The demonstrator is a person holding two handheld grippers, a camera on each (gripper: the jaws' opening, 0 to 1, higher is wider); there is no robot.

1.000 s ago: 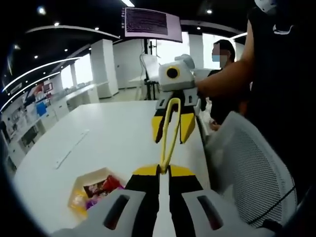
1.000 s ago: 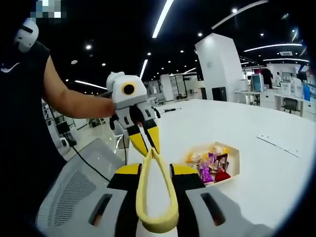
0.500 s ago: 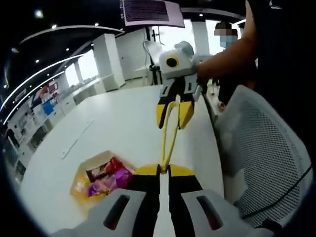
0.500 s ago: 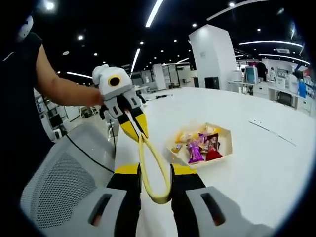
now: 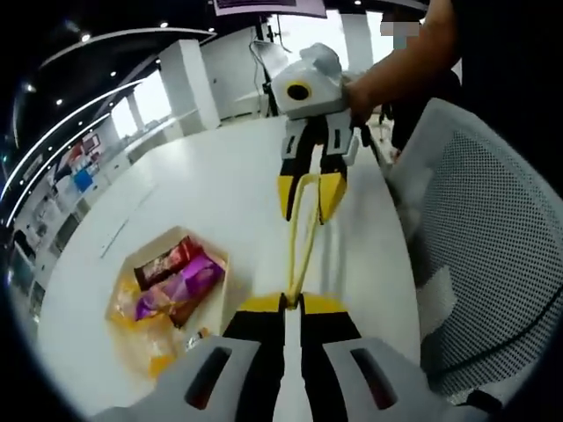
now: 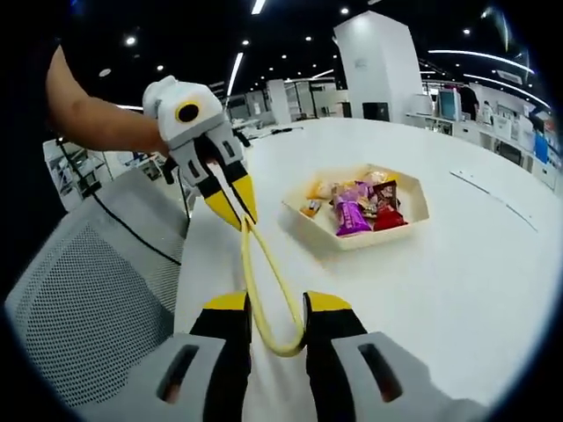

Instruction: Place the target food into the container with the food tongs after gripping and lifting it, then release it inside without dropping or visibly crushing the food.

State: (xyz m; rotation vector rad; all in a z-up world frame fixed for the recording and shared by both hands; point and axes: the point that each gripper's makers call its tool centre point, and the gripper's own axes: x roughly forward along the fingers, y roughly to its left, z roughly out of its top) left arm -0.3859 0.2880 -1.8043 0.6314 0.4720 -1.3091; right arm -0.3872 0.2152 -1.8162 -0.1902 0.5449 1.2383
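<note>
1. The left hand-held gripper (image 5: 283, 303) had its two jaws pressed together on the joined tip of the yellow food tongs (image 5: 302, 236), seen in the left gripper view.
2. The right hand-held gripper (image 5: 307, 195) came into that view from above, its yellow jaws clamped on the looped end of the tongs; a person's hand (image 5: 362, 88) held it.
3. In the right gripper view the right hand-held gripper (image 6: 274, 315) held the loop of the food tongs (image 6: 264, 286) between its jaws, which stood a little apart with the band filling the gap.
4. There the left hand-held gripper (image 6: 230, 204) pinched the far tip of the tongs, so the tool hung stretched between the two grippers above the white tabletop (image 6: 457, 264).
5. The hexagonal tray (image 6: 412, 211) sat on the tabletop to the side of the tongs and apart from them, holding wrapped snacks (image 6: 356, 207) (purple, red and yellow packets; which one was the target food could not be told).
6. A grey mesh chair back (image 5: 493, 229) stood beside the tabletop edge.
</note>
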